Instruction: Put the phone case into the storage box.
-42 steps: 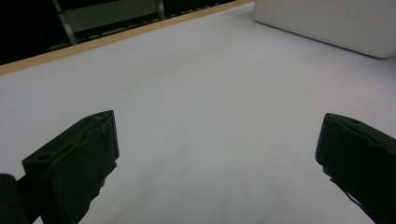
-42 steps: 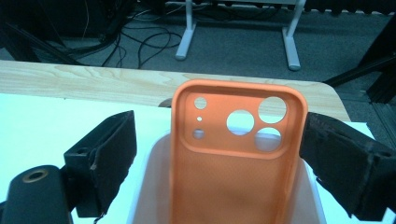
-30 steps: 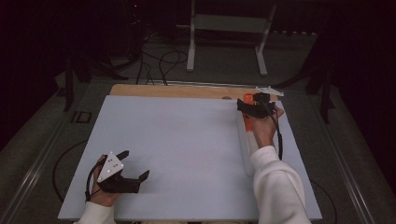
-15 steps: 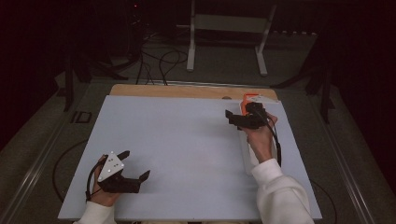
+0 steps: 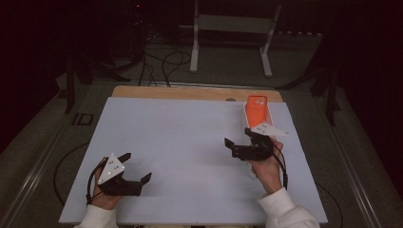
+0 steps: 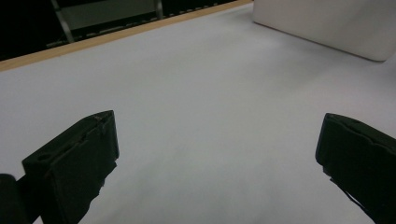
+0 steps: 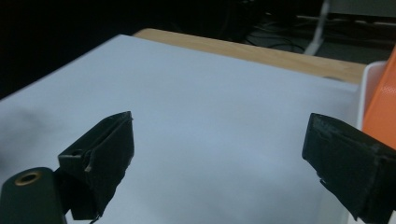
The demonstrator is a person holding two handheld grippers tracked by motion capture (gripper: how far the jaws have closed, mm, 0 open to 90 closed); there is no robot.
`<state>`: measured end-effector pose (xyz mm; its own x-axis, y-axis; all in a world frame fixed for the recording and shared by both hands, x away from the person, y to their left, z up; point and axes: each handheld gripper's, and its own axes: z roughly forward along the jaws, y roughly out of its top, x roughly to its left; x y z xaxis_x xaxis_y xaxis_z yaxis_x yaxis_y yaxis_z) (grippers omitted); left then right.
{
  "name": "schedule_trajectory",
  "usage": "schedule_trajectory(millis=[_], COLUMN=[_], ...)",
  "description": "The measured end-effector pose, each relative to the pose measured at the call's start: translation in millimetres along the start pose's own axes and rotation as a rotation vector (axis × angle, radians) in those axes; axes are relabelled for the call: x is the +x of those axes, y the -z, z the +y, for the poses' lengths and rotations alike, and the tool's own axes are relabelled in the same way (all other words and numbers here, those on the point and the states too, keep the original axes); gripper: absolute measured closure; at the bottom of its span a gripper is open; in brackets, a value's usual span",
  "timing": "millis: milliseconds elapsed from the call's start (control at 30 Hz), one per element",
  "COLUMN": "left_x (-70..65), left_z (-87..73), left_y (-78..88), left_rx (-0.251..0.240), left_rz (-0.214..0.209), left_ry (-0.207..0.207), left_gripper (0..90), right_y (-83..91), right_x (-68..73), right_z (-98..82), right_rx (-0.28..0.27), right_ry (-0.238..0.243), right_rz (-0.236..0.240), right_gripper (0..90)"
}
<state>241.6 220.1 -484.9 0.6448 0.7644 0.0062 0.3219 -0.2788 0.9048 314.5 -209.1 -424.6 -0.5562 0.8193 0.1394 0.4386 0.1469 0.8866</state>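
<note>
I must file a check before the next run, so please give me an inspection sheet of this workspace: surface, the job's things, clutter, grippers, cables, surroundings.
Surface: white board on a wooden table, bare in the middle.
Job's things: orange phone case lying in a white tray at the far right.
Clutter: nothing seen.
Grippers: left gripper open, near the front left; right gripper open, beside the tray, holding nothing.
Cables: a black cable trails from the right gripper; more cables on the floor.
Surroundings: dark room, white stand behind the table.

No readable text, labels, brands or numbers anywhere; orange case, white tray and table sheet all unmarked.
</note>
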Motion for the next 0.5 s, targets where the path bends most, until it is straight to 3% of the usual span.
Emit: schedule_trajectory(millis=[100,333,500], left_x=[0.4,1.7,2.5], left_z=[0.8,3.8,4.1], left_y=[0.7,5.7,7.4], left_rx=[-0.001,-0.011,-0.013], left_rz=[0.001,-0.001,-0.003], left_ry=[-0.004,-0.003,-0.003], left_gripper=[0.1,0.1,0.1], right_y=[12.9,33.2,39.7], right_x=[4.8,15.0,14.8], right_z=[-16.4,-49.2,-64.7], right_rx=[-0.019,-0.041,-0.068], right_ry=[-0.001,0.088,0.106], right_rz=[0.021,0.03,0.055], right_gripper=[8.9,9.0,9.0])
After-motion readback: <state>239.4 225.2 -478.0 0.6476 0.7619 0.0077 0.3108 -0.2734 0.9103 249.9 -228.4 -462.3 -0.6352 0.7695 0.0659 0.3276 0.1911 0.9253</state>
